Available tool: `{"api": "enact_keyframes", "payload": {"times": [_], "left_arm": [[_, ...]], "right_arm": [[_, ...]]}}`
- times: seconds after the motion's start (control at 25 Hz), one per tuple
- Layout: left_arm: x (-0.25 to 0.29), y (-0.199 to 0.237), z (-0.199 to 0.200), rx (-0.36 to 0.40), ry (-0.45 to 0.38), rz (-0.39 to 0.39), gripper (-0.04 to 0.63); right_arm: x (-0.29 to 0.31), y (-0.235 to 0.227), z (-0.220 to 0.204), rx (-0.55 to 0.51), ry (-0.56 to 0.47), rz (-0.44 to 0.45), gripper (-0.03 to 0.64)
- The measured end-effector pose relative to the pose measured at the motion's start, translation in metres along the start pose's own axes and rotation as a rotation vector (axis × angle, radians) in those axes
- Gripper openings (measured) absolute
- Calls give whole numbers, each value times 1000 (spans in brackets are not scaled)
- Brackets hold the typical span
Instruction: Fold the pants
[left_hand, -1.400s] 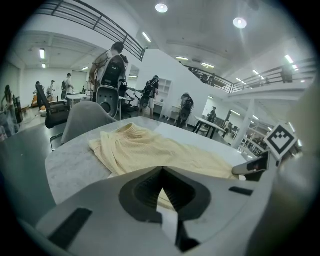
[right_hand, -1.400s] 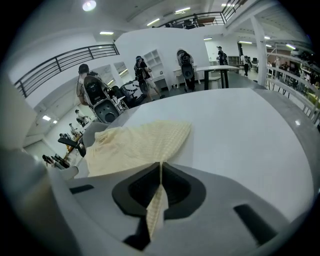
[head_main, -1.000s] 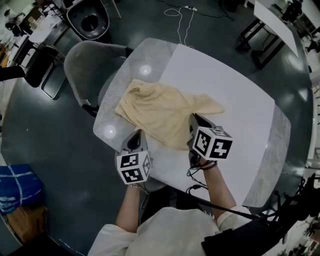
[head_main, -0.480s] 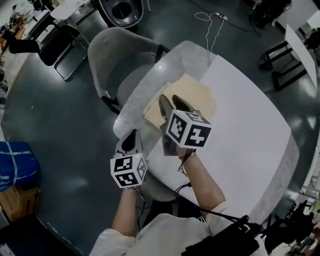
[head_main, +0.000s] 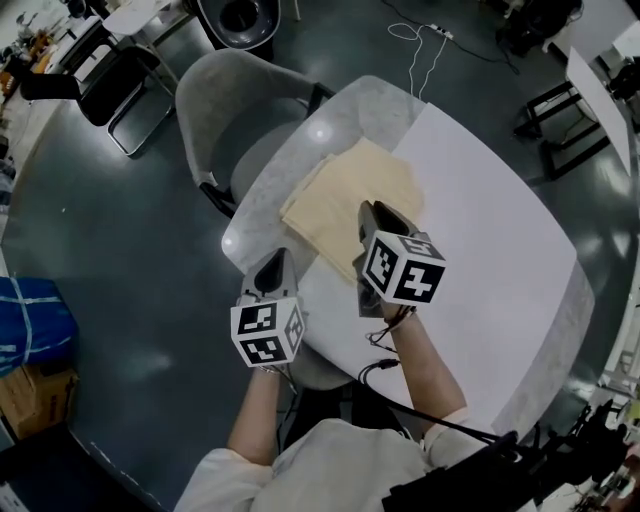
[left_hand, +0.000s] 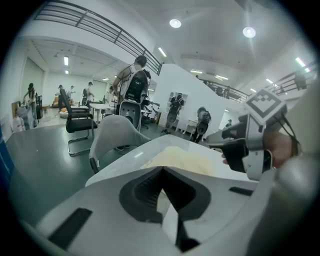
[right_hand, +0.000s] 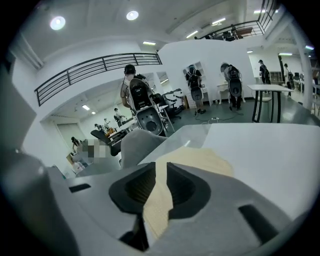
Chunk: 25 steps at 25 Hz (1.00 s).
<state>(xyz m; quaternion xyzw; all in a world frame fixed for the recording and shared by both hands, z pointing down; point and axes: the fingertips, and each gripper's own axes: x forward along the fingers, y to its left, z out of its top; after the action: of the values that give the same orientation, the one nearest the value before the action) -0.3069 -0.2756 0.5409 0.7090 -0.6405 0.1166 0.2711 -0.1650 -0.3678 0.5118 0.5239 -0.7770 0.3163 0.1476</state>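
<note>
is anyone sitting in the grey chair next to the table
No, the grey chair beside the table shows a bare seat in the head view.

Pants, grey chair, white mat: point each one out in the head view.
pants (head_main: 345, 200), head view, middle of the folded cloth
grey chair (head_main: 230, 88), head view, backrest
white mat (head_main: 500, 240), head view, bare centre

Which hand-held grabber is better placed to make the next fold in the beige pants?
Likely the right. The right gripper hovers over the near edge of the folded beige cloth pants, jaws closing with cloth showing between them. The left gripper, jaws together, sits by the rim of the grey table, off the cloth.
</note>
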Motion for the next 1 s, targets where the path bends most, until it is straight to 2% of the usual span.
{"api": "enact_keyframes", "payload": {"times": [0.12,0.48,0.72,1.0], "left_arm": [[-14,-18,6,9,-17,-4,2],[-83,-64,31,31,-93,18,2],[-130,-90,35,51,-122,36,2],[-163,-120,30,79,-136,33,2]], "right_arm": [[-34,-17,3,-25,-19,-17,-1],[-155,-66,4,-184,-77,-89,-6],[-225,-100,-24,-160,-78,-149,-6],[-276,-116,-21,-147,-134,-169,-6]]}}
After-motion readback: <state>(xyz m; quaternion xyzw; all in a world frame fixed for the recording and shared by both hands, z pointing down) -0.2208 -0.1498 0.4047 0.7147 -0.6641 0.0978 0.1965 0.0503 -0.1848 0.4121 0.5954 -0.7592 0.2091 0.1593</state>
